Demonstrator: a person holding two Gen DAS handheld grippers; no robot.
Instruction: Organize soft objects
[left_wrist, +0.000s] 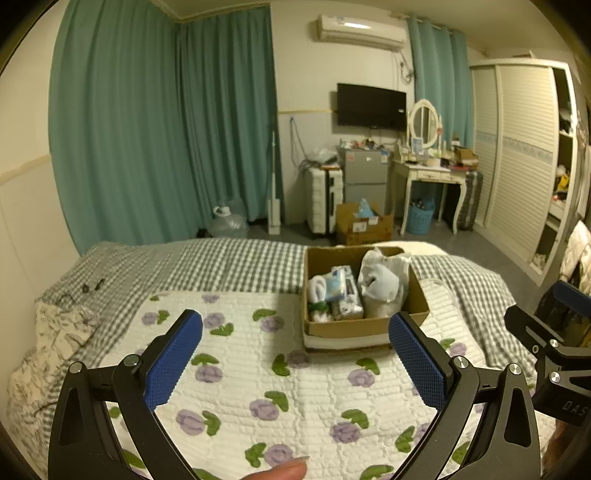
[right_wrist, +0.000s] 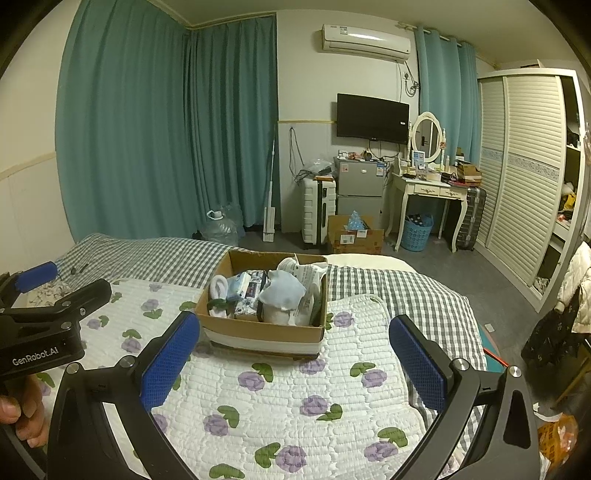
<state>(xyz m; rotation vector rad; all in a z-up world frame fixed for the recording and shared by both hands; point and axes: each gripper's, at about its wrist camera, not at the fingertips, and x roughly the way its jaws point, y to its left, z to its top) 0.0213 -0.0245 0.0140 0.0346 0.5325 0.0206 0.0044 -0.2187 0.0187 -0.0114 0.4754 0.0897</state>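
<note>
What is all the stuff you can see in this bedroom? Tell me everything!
cardboard box: one, brown, on the flowered quilt
soft items: several, white and pale blue, inside the box
flowered quilt: one, white with purple flowers, on the bed
checked sheet: one, grey-white, under the quilt
curtains: teal, back wall
television: one, black, on the wall
air conditioner: one, white, up high
dressing table: one, white, with oval mirror
wardrobe: one, white, right
left gripper: open, empty
right gripper: open, empty
</note>
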